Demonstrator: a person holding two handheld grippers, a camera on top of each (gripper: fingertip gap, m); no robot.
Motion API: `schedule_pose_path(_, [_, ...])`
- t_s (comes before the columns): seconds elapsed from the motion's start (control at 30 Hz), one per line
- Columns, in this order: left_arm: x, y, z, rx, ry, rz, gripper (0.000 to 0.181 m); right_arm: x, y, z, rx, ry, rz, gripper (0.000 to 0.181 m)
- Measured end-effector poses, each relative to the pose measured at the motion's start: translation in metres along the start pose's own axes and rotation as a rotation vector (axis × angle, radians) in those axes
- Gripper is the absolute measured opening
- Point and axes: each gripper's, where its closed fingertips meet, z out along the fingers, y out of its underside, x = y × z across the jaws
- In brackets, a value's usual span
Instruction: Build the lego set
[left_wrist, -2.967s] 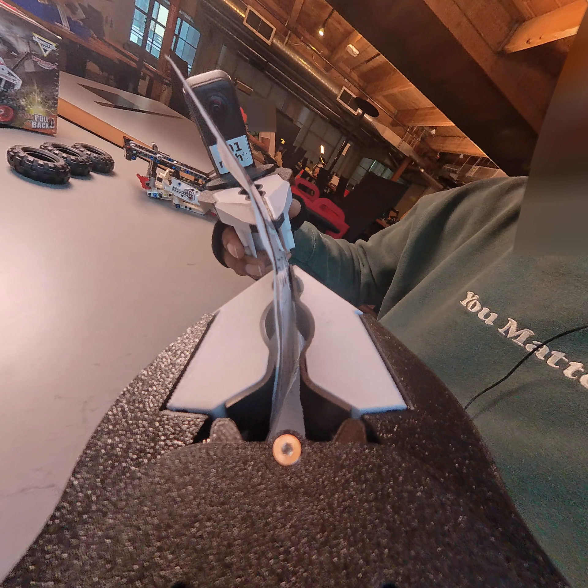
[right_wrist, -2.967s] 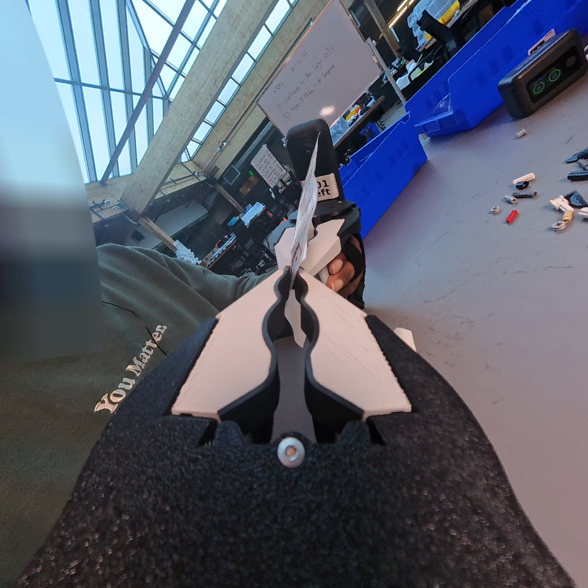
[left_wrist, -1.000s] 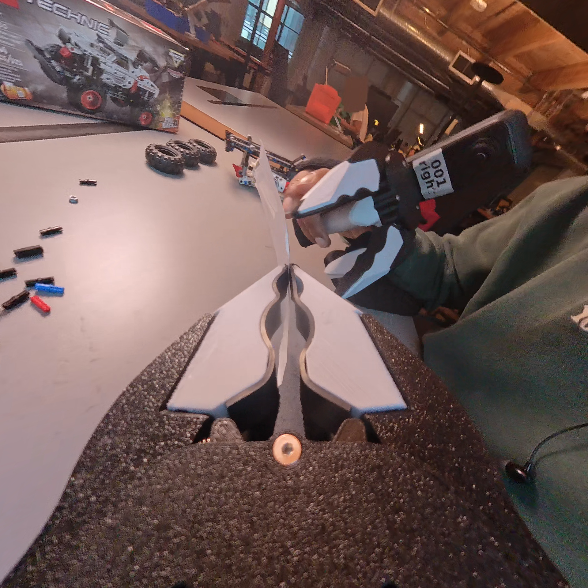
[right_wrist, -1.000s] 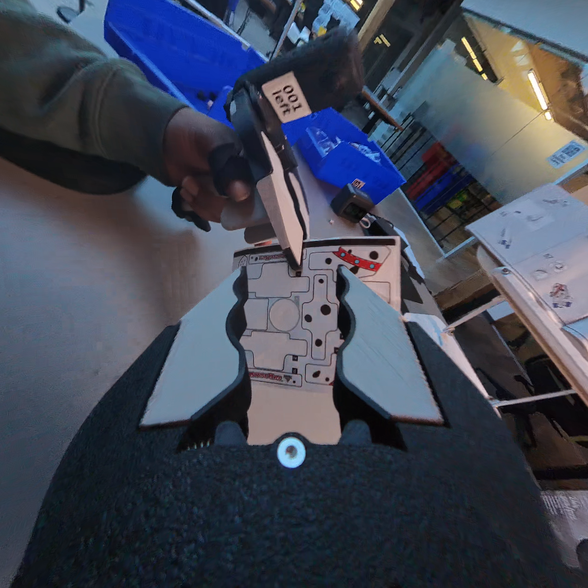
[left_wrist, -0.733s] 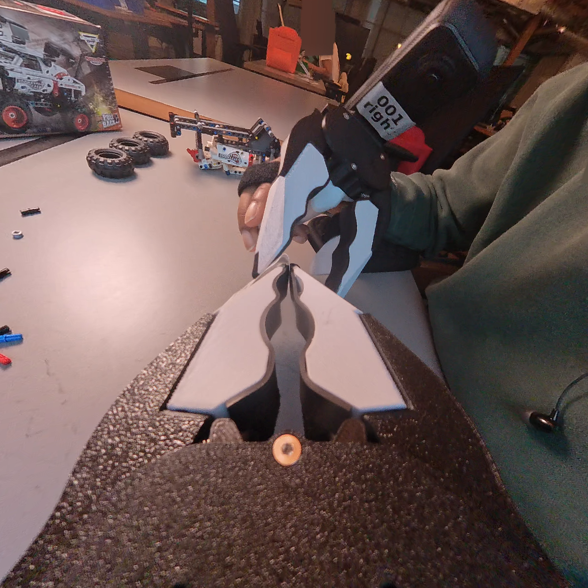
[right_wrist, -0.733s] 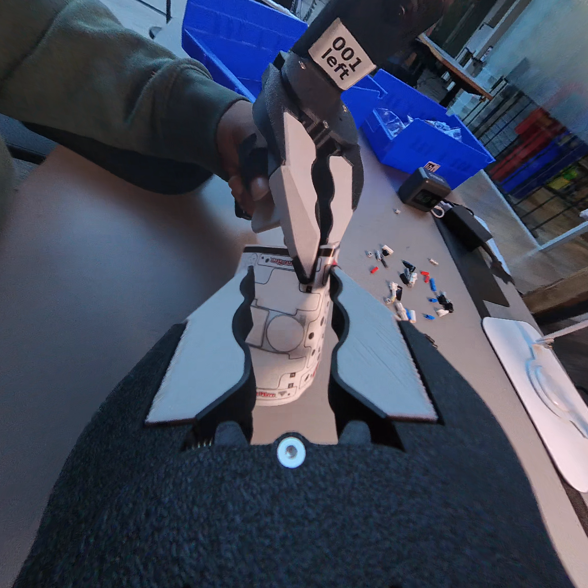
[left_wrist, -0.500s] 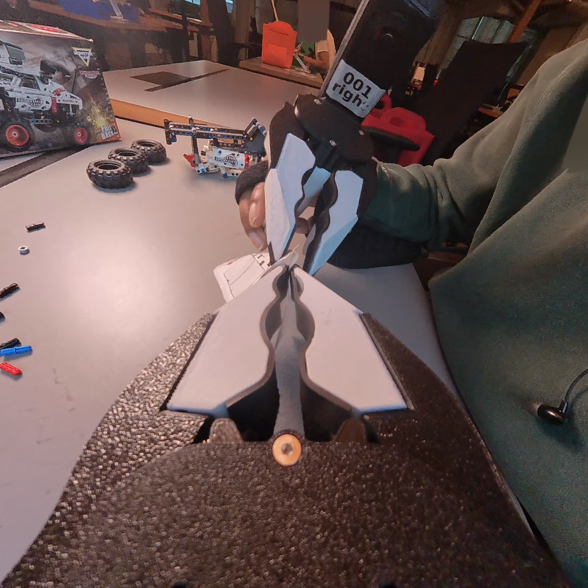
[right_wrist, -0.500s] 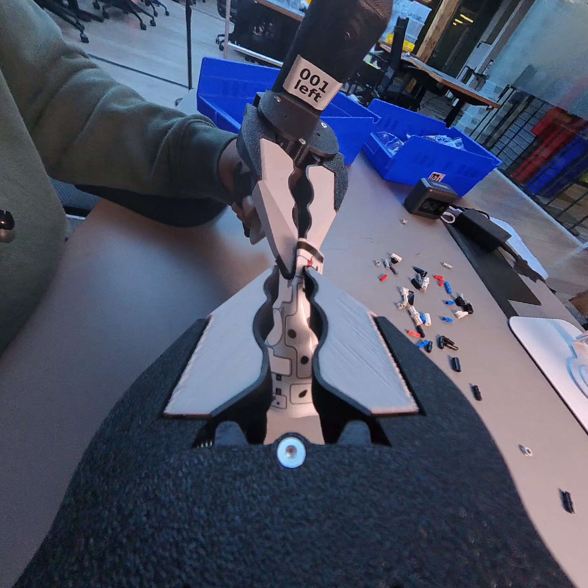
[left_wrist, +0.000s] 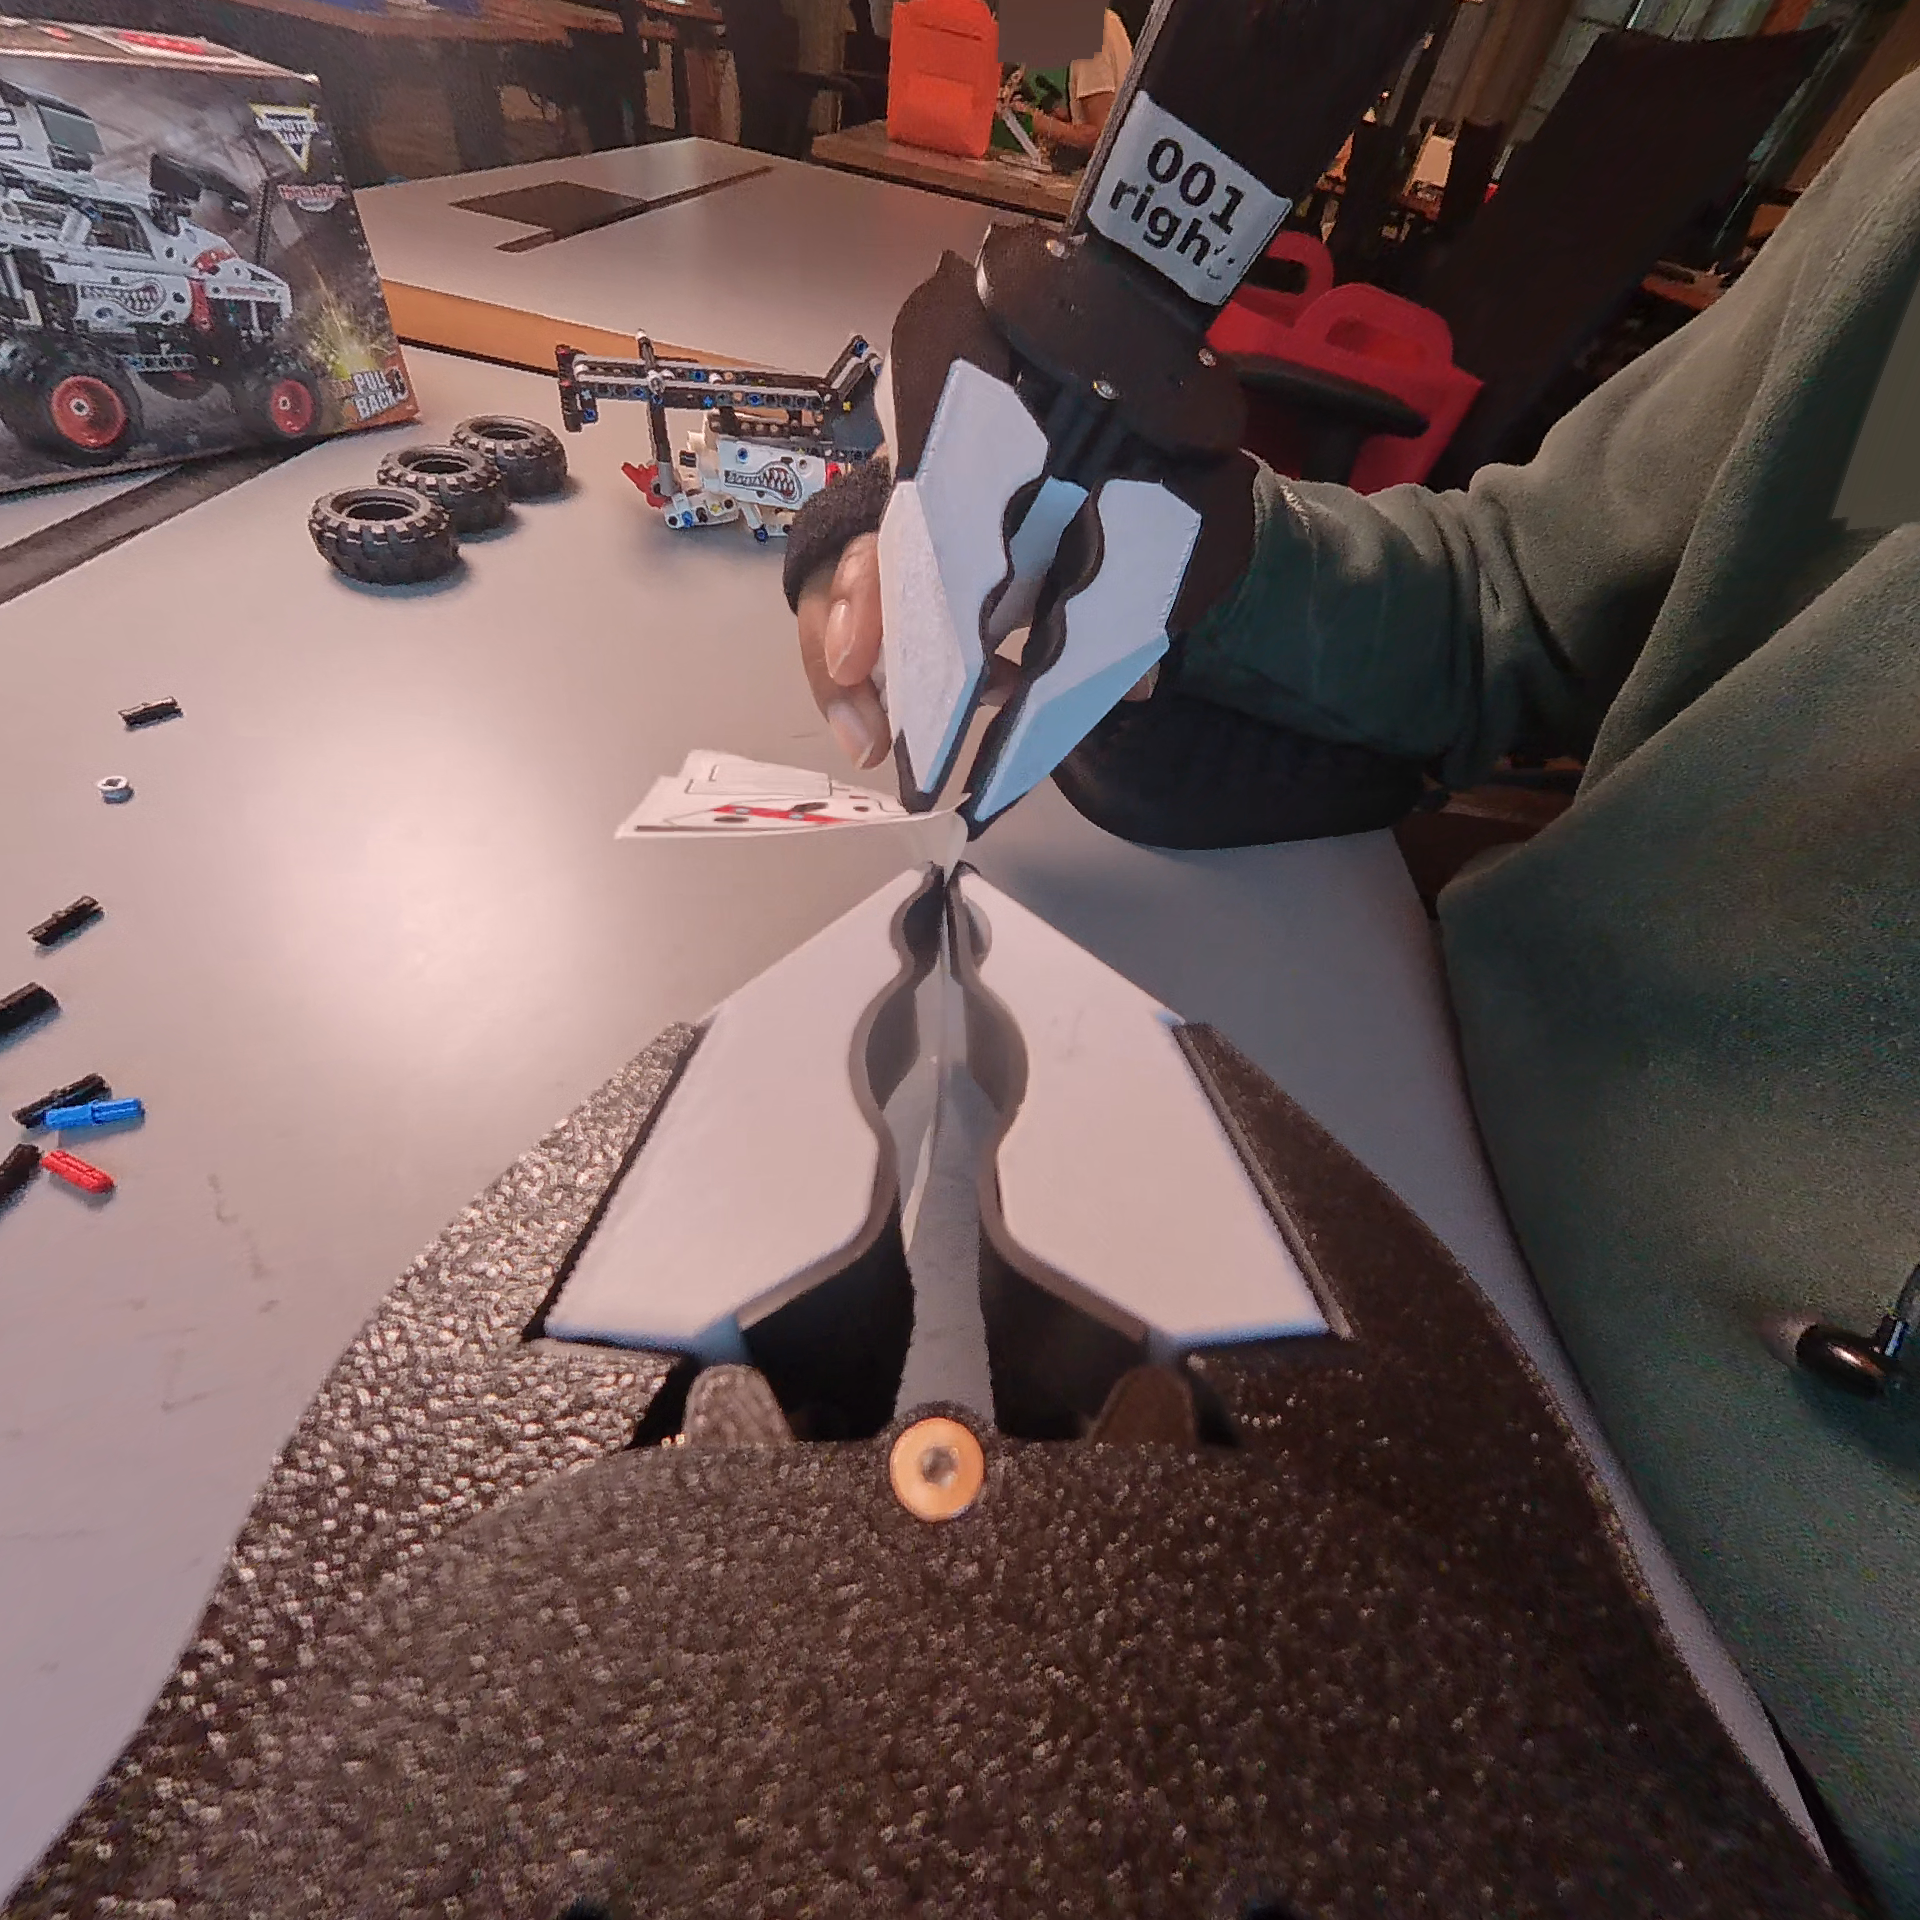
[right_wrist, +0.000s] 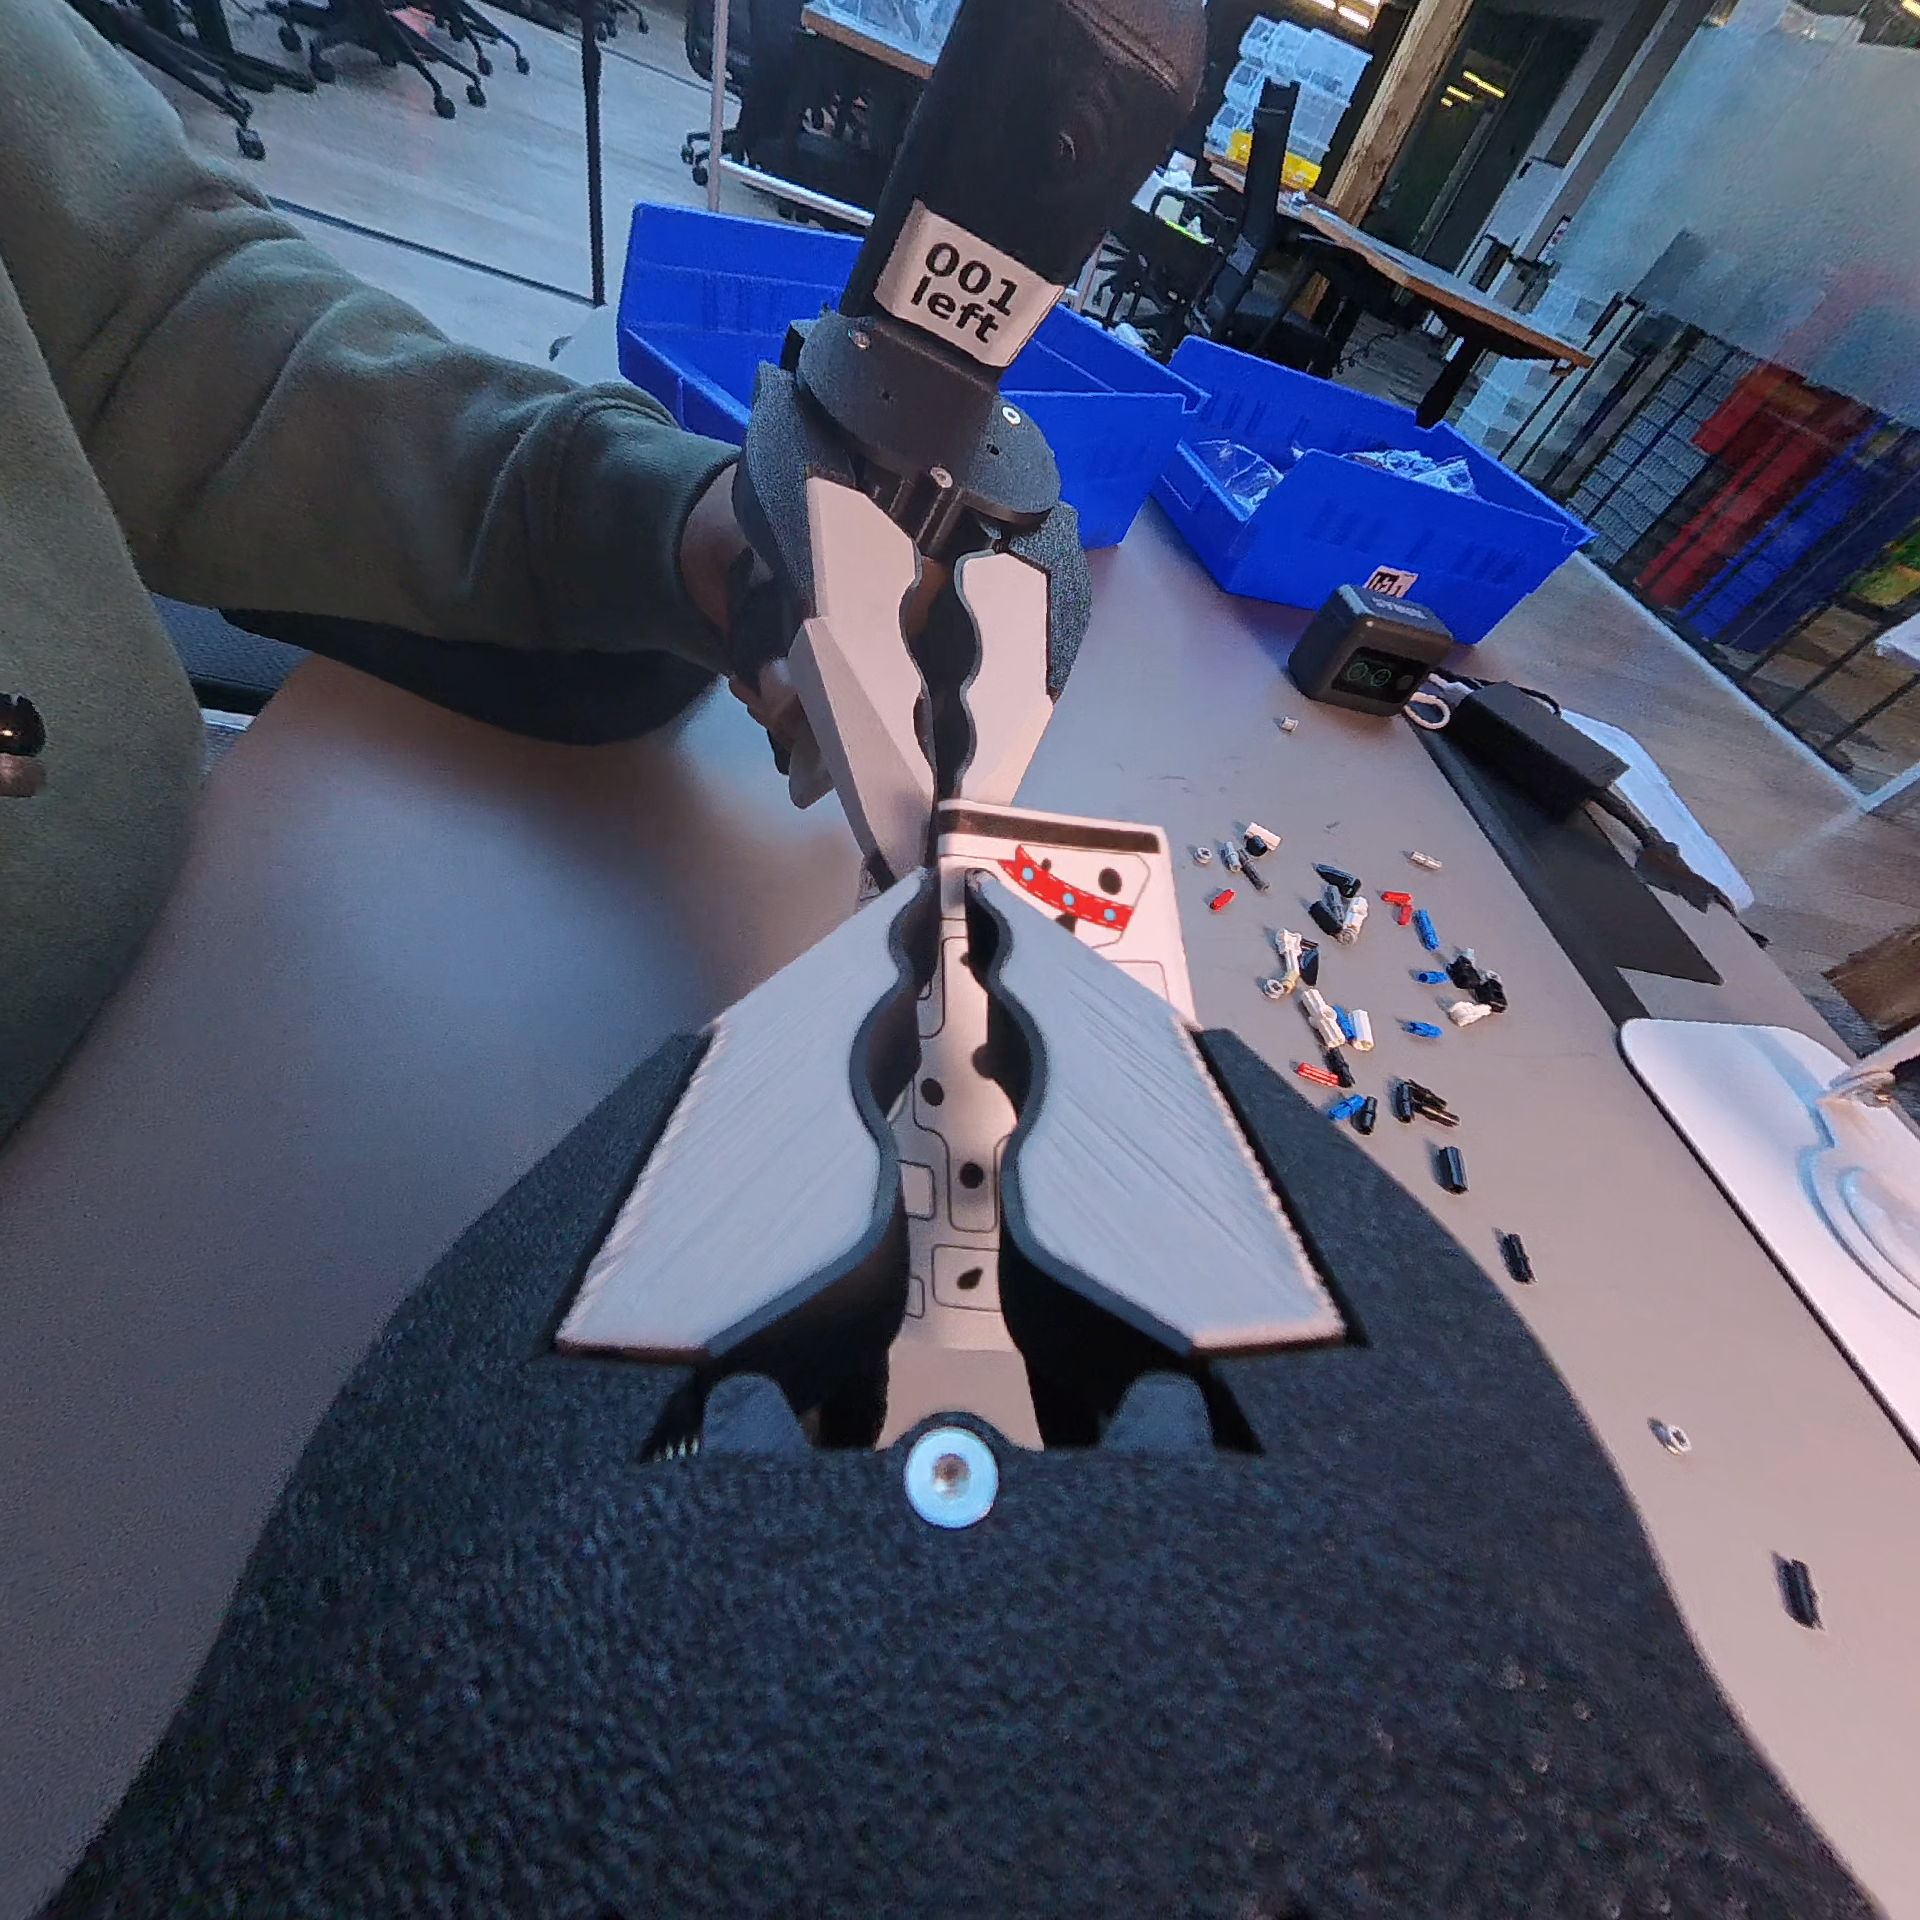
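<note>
The sticker sheet (right_wrist: 1081, 894) hangs just above the grey counter (left_wrist: 364, 935) near its front edge, flat and white with a red printed strip, pinched at one end where the two claws meet tip to tip. The left claw (left_wrist: 943, 883) is pressed together on a thin edge of the sheet, and the right claw (right_wrist: 951, 883) is likewise pinching it, with the sheet running back between its fingers. Farther off lie three black tyres (left_wrist: 436, 497) beside a half-built truck frame (left_wrist: 727, 436) and the set's box (left_wrist: 166, 260), and loose small pieces (right_wrist: 1351, 997) are scattered near blue bins (right_wrist: 1371, 520).
</note>
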Motion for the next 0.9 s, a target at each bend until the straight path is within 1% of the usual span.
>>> schedule_pose_path(0.3, [-0.004, 0.002, -0.001, -0.009, -0.024, 0.002, 0.000, 0.005, -0.001, -0.004, -0.001, 0.038, -0.033, 0.000])
schedule_pose_path(0.4, [-0.009, 0.001, -0.002, -0.001, -0.041, -0.028, 0.000, 0.010, -0.006, -0.010, 0.030, 0.043, 0.003, 0.000])
schedule_pose_path(0.53, [-0.017, -0.009, -0.009, 0.056, -0.038, -0.124, 0.000, 0.019, -0.022, -0.026, 0.122, 0.044, 0.070, 0.000])
schedule_pose_path(0.63, [-0.034, -0.022, -0.016, 0.095, -0.056, -0.200, 0.000, 0.030, -0.039, -0.047, 0.227, 0.059, 0.121, 0.000])
schedule_pose_path(0.73, [-0.063, -0.036, -0.021, 0.101, -0.084, -0.264, 0.000, 0.046, -0.054, -0.073, 0.356, 0.098, 0.179, 0.000])
schedule_pose_path(0.8, [-0.084, -0.045, -0.019, 0.081, -0.079, -0.278, 0.000, 0.060, -0.060, -0.091, 0.440, 0.153, 0.220, 0.000])
schedule_pose_path(0.9, [-0.125, -0.060, -0.009, 0.012, -0.096, -0.263, 0.000, 0.080, -0.056, -0.108, 0.491, 0.240, 0.261, 0.000])
